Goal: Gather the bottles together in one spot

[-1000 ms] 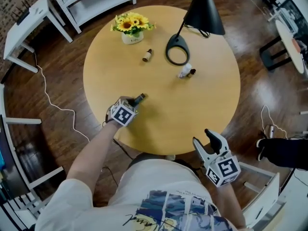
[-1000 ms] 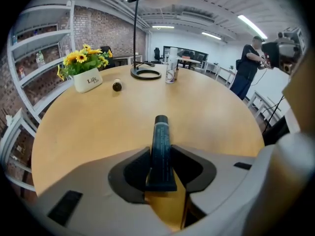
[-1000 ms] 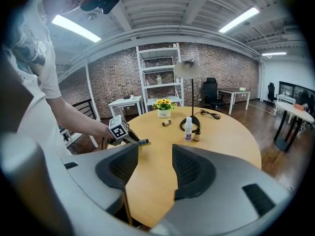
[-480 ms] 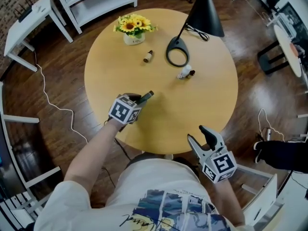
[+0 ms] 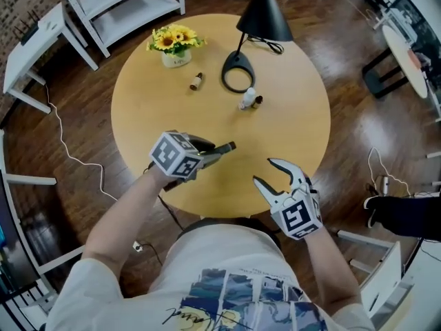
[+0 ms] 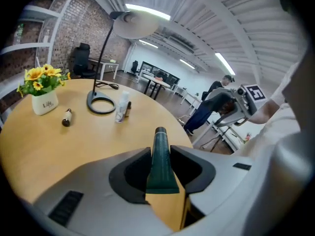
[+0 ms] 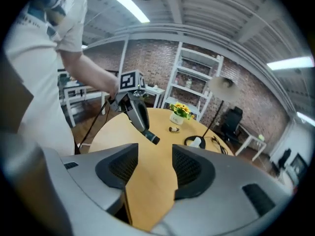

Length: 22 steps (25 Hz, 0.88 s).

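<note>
1. Left tongs (image 5: 211, 152): the jaws are partly closed and clamped on the flat, crimped tail of a dark green tube-shaped bottle (image 6: 160, 156). They hold it in the air over the near part of the round table (image 5: 303, 123).
2. Right tongs (image 5: 262, 171): the jaws stand apart over the table's near edge, with only bare table top showing between them.
3. Held bottle: it is dark green, narrowing from a wide flat tail to a round dark cap that points away from the person.
4. Other bottles: a small brown bottle (image 5: 196, 82) lies near the sunflower pot (image 5: 176, 55). A white bottle (image 5: 247, 99) and a small dark bottle (image 5: 257, 103) stand just beside the lamp base (image 5: 229, 81), well apart from the held one.
5. Hard to make out: in the head view the marker cube (image 5: 170, 154) covers most of the left tongs. Whether the white and dark bottles touch cannot be told, and the labels are too small to read.
</note>
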Available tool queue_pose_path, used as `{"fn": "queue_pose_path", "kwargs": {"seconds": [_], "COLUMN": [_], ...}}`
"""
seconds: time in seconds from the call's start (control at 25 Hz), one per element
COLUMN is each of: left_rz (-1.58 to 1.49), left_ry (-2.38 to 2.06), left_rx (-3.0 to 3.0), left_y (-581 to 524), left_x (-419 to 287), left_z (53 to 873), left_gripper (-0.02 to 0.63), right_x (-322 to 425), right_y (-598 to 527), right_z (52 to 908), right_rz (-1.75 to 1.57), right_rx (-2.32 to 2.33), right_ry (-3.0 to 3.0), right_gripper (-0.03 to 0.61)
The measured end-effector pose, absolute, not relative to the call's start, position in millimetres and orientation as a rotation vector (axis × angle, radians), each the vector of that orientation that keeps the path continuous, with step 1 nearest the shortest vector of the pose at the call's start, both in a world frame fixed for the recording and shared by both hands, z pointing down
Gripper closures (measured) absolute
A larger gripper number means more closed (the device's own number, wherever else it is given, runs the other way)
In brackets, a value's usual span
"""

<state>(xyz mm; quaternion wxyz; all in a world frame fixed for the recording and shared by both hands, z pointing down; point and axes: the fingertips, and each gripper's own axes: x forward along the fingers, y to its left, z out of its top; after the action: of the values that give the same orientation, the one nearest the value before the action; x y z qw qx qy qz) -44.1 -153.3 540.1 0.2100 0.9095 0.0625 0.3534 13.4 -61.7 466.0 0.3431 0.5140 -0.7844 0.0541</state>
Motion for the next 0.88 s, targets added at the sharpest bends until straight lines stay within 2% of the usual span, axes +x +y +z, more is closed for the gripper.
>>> {"fn": "queue_pose_path", "kwargs": {"seconds": [0.2, 0.36, 0.4, 0.44, 0.56, 0.6, 0.64, 0.88], "left_rz": [0.945, 0.942, 0.942, 0.937, 0.813, 0.760, 0.725, 0.863], "left_ry": [0.313, 0.383, 0.393, 0.397, 0.339, 0.310, 0.290, 0.322], "left_rx": [2.478, 2.435, 2.421, 2.412, 2.469, 2.531, 2.610, 3.048], "left_y": [-120, -94, -87, -82, -84, -89, -93, -77], "left_x": [-18, -3, 0, 3, 13, 15, 15, 22], "left_z": [507, 493, 491, 490, 472, 462, 452, 420], "left_gripper": [0.489, 0.489, 0.489, 0.489, 0.479, 0.452, 0.386, 0.395], "right_x": [-3, -9, -10, -8, 9, 18, 28, 54], "right_y": [-96, -95, -90, -86, -81, -81, -82, -72], "right_z": [479, 507, 509, 508, 501, 500, 499, 477], "right_rz": [-0.383, -0.584, -0.604, -0.613, -0.541, -0.487, -0.417, -0.023], "right_rx": [0.863, 0.553, 0.515, 0.499, 0.554, 0.592, 0.637, 0.755], "right_ry": [-1.906, -1.832, -1.839, -1.857, -1.948, -1.987, -2.035, -2.370], "right_gripper": [0.333, 0.335, 0.412, 0.450, 0.456, 0.456, 0.456, 0.456]}}
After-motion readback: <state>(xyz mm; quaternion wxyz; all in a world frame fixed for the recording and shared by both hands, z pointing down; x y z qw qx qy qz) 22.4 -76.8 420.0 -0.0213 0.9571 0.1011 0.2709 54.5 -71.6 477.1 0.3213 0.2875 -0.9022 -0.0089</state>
